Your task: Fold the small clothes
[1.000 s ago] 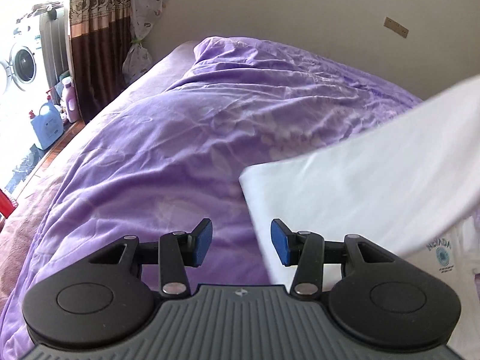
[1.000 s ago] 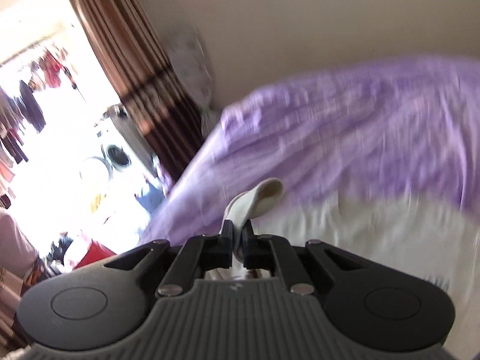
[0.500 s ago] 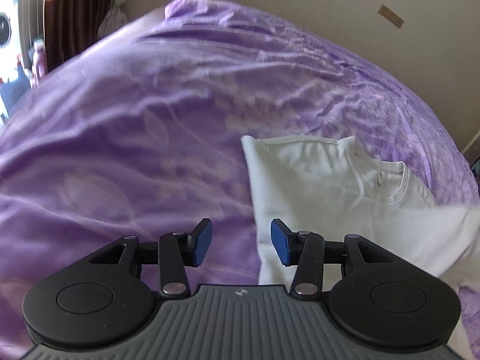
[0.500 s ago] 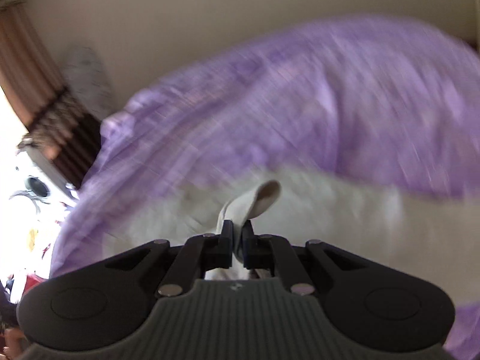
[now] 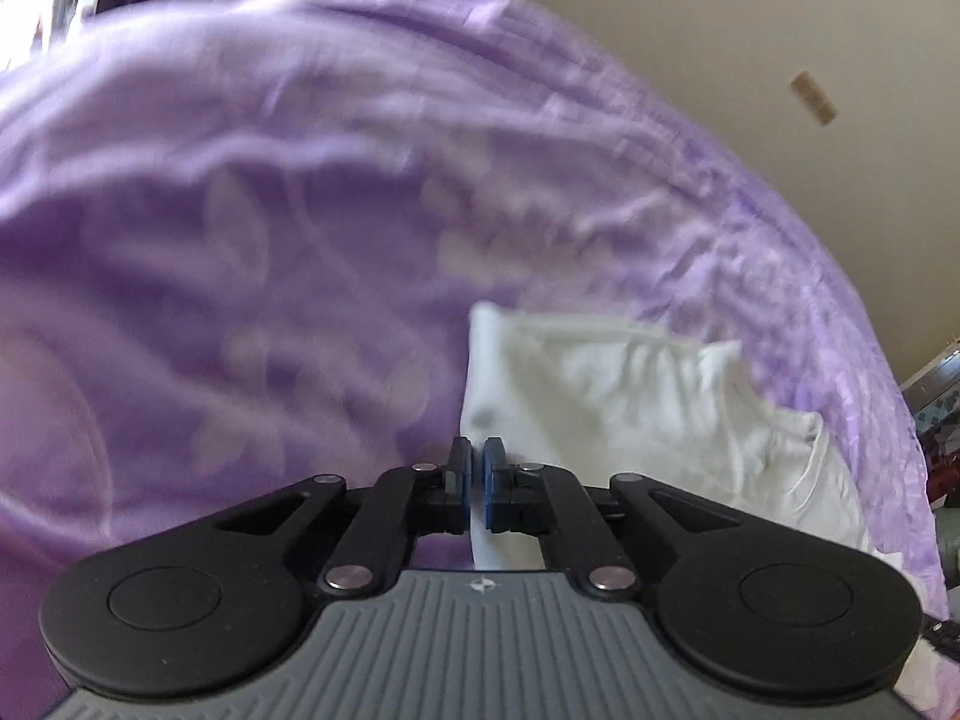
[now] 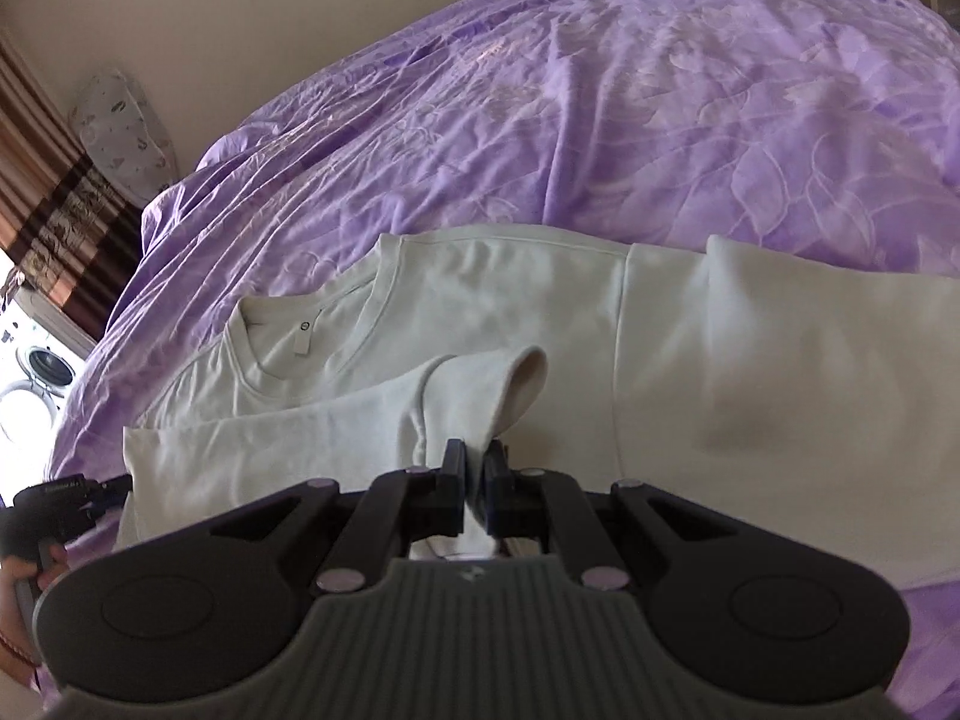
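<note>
Left gripper [image 5: 477, 483]: jaws just closed, now pinching left edge of shirt [image 6: 690, 348]; half a second back they stood spread over that edge. Right gripper [image 6: 476, 489]: pressed together on sleeve fabric, as before, now lower. Shirt on bed [image 6: 600, 120], collar far left, one flap folded over. Judgement: both edges gripped, next fold can start.
</note>
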